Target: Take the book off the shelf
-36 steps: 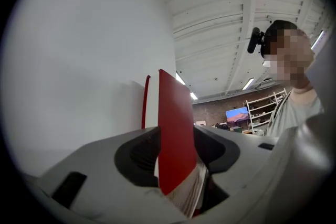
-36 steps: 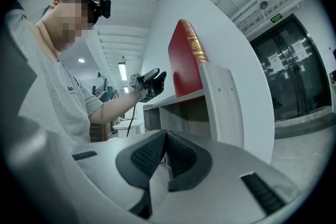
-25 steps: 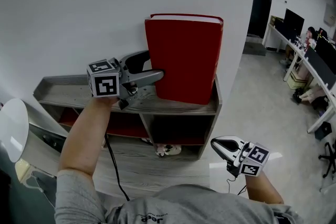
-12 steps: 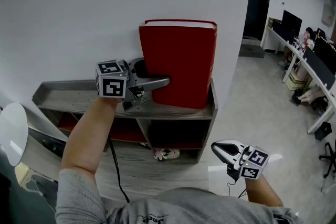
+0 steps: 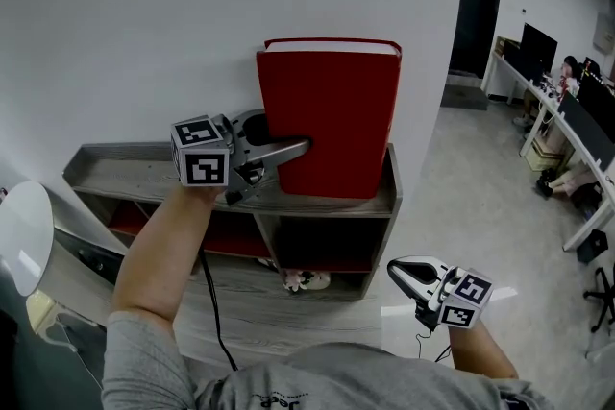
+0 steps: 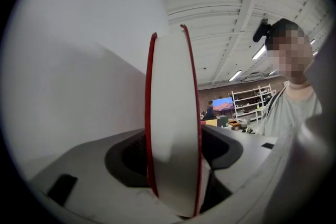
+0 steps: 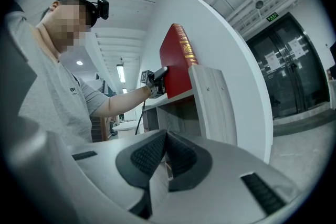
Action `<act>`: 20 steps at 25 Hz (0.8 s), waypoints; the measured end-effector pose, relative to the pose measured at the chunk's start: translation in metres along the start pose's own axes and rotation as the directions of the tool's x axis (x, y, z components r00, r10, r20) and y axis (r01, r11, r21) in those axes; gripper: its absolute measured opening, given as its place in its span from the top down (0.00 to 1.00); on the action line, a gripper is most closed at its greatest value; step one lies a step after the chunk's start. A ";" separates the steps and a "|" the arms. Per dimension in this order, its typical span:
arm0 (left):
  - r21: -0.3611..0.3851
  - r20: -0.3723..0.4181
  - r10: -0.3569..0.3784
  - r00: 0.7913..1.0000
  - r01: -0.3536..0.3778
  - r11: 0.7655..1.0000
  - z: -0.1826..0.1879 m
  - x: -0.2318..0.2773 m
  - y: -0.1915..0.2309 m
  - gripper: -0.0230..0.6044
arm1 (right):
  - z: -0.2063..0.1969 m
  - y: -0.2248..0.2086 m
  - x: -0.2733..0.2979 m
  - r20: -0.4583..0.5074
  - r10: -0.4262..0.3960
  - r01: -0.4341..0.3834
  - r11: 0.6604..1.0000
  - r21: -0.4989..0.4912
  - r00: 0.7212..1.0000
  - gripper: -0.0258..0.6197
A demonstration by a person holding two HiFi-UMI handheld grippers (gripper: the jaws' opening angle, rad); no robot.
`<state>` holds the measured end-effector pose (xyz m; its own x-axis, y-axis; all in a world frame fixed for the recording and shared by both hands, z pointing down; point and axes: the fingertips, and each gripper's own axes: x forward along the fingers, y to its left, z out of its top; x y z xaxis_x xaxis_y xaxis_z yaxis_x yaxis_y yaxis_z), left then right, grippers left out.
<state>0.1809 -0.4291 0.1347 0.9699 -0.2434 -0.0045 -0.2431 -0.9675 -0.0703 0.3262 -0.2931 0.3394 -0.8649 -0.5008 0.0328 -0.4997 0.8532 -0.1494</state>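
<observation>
- Left gripper [image 5: 286,141]: jaws closing, with the red hardback book [image 5: 336,101] between them. A second ago they stood wide and barely past the book's edge; now they reach further along it.
- In the left gripper view the dark ribbed pads [image 6: 126,157] sit against both red covers, white page edge between them, no gap showing. I'd call it a grip just made, probably not yet firm.
- One jaw lies across the front cover, low, at about 8 o'clock on the cover. The other goes behind, between book and white wall [image 5: 144,14].
- The gripper comes in from the book's 9 o'clock, roughly level with the shelf top.
- Book is upright on the top board of the grey wooden shelf unit [image 5: 125,170], at its right end, back against the wall, at the person's 12 o'clock. It hasn't been lifted or tipped; the small shift between frames looks like head movement.
- Right gripper [image 5: 408,272]: jaws closed on nothing, hanging low at 5 o'clock, well clear of the shelf.
- Meaning for the task: reach done, grasp step in hand, lift-off still to come.
- Risk: the hold is low and at one edge, so a tall book may swing about the pads when it comes off.
</observation>
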 end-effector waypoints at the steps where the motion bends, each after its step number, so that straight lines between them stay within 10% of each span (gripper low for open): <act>1: 0.005 0.003 0.009 1.000 -0.009 1.000 0.000 -0.003 -0.001 0.49 | 0.000 0.001 0.002 -0.001 0.004 -0.004 1.000 -0.003 1.000 0.94; 20: 0.008 0.137 0.330 0.934 -0.334 0.942 0.043 -0.075 -0.083 0.50 | 0.027 0.022 0.025 -0.045 0.214 -0.217 0.973 -0.077 0.976 0.94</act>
<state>0.1286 -0.3277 0.0982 0.8275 -0.5371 -0.1637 -0.5531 -0.8300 -0.0725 0.2948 -0.2903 0.3104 -0.9530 -0.2997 0.0450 -0.3024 0.9501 -0.0761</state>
